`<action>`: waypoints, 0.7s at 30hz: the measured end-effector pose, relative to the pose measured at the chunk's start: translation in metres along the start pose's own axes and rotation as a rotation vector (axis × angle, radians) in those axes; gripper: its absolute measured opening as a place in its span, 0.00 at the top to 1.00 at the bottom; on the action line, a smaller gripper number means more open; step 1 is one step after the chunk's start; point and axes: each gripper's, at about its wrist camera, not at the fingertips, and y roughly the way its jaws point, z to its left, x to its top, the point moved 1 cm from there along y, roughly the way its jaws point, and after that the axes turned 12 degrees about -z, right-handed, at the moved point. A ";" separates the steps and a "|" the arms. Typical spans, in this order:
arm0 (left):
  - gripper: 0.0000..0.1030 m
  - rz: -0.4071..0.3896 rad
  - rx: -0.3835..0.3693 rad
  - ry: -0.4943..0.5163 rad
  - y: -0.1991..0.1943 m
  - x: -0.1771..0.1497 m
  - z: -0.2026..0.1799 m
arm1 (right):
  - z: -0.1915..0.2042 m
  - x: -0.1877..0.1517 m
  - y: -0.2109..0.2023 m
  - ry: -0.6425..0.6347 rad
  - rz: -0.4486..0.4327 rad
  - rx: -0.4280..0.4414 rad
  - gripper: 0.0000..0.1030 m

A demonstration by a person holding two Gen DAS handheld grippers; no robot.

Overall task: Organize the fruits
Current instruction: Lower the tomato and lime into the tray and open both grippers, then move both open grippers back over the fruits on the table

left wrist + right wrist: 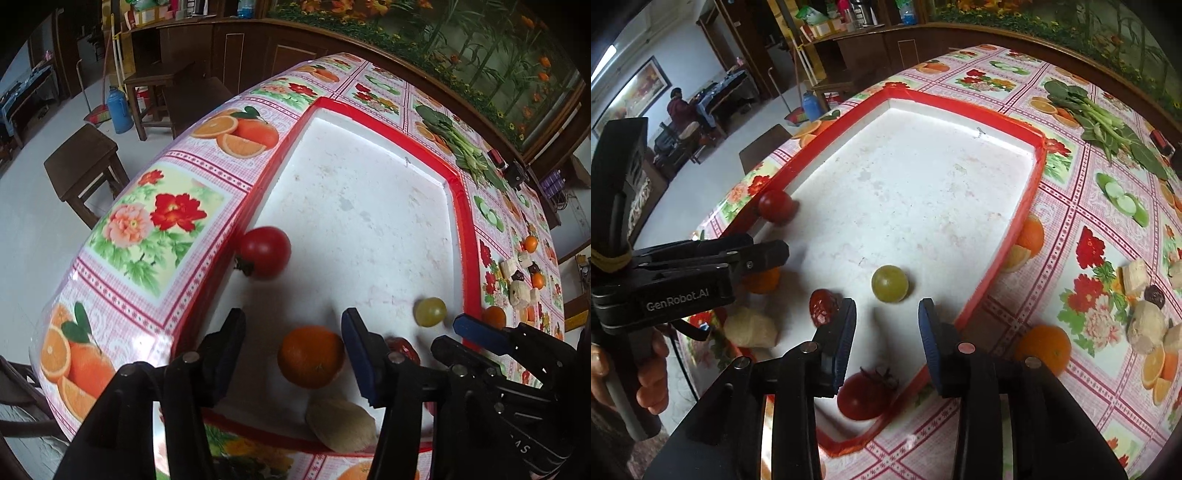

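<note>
Green grape (890,284) beyond parted right claw (887,321)

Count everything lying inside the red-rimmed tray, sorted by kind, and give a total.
Tomatoes: 2
Orange: 1
Green grape: 1
Wrinkled red fruit: 1
Pale beige lump: 1
Total: 6

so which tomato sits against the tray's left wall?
The far tomato, touching the red tray wall; the other tomato sits in the near corner under the right gripper.
</note>
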 end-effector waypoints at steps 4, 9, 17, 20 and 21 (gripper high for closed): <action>0.41 -0.026 0.029 0.038 -0.009 -0.006 -0.010 | -0.001 -0.003 -0.013 0.004 -0.014 0.001 0.65; 0.35 -0.058 0.027 0.076 -0.023 -0.011 -0.027 | -0.005 -0.007 -0.029 0.001 -0.038 0.000 0.55; 0.32 -0.076 0.005 0.147 -0.035 -0.020 -0.066 | -0.035 -0.027 -0.057 0.028 -0.073 -0.049 0.45; 0.32 -0.073 -0.011 0.180 -0.038 -0.026 -0.086 | -0.058 -0.039 -0.065 0.070 -0.068 -0.076 0.39; 0.32 -0.072 -0.018 0.194 -0.038 -0.028 -0.094 | -0.066 -0.043 -0.068 0.089 -0.066 -0.087 0.37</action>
